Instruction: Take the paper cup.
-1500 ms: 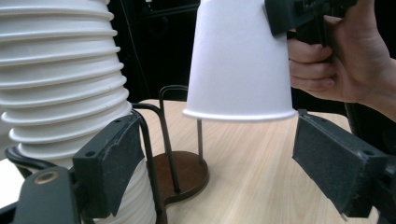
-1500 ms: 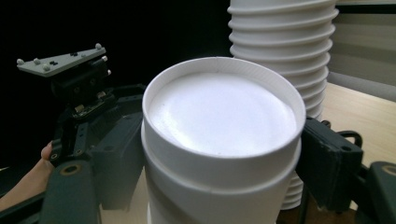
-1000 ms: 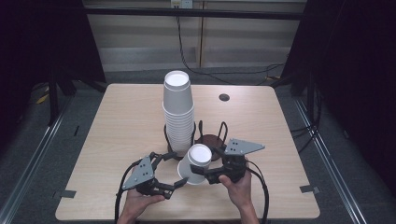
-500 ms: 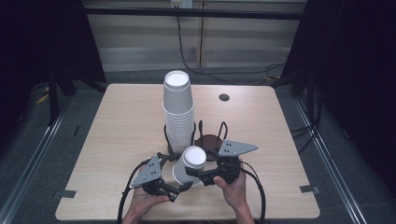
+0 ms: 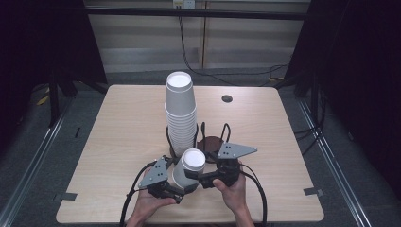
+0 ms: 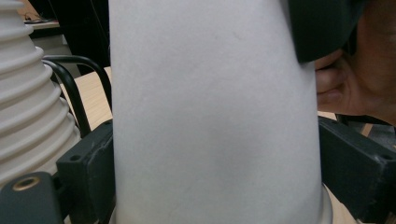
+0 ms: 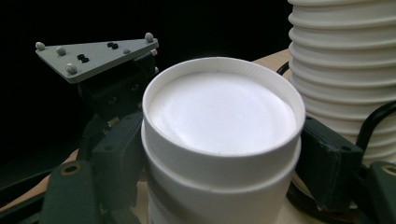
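while both hands meet at the table's (image 5: 118, 142) near edge, the left gripper (image 5: 176, 185) and right gripper (image 5: 193, 174) each clamp the upturned cups (image 5: 189, 166), bottom up, tilted, just in front of the tall stack (image 5: 180, 111) in its wire holder (image 5: 213, 141).

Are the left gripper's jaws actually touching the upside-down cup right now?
Touching. In the left gripper view both black jaws of the left gripper press against the sides of the white cup, near its rim, with no gap showing.
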